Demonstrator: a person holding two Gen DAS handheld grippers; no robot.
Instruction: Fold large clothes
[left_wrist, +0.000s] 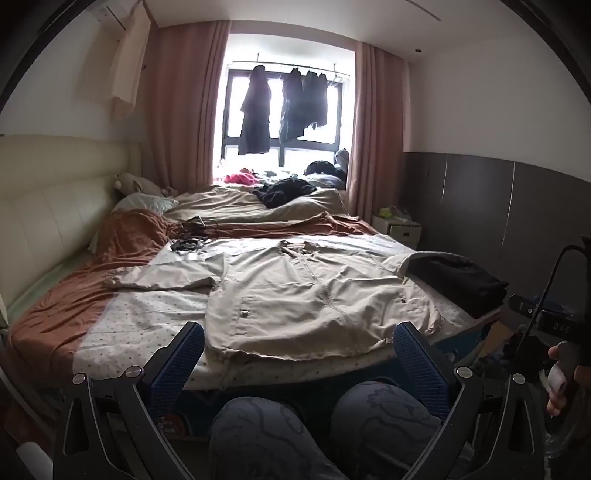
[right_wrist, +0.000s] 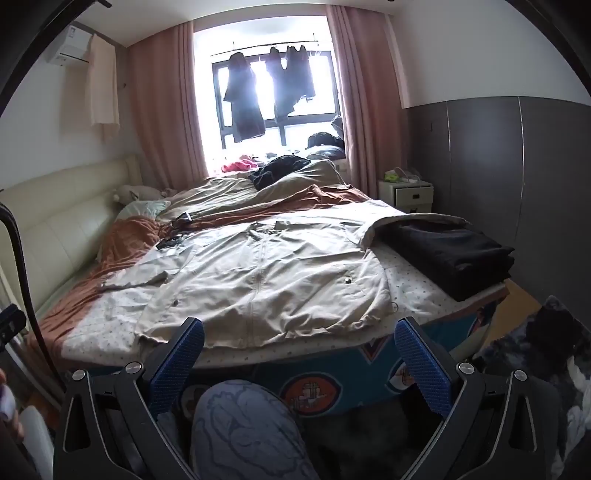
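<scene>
A large beige jacket (left_wrist: 295, 291) lies spread flat, front up and zipped, on the near end of the bed (left_wrist: 147, 314). One sleeve stretches out to the left; the other sleeve lies partly under a folded stack of black clothes (left_wrist: 461, 280). My left gripper (left_wrist: 299, 354) is open, held short of the jacket's hem above the person's knees, with nothing between its blue pads. In the right wrist view the jacket (right_wrist: 258, 280) sits ahead. My right gripper (right_wrist: 299, 350) is also open and empty, just short of the bed's front edge. The black stack (right_wrist: 450, 254) lies at the right.
An orange blanket (left_wrist: 74, 295) covers the bed's left side, with small dark items (left_wrist: 188, 243) near the pillows. A crumpled duvet and dark clothes (left_wrist: 284, 192) lie farther back. A white nightstand (right_wrist: 410, 195) stands by the grey wall. The person's patterned knees (left_wrist: 295, 424) are just below the grippers.
</scene>
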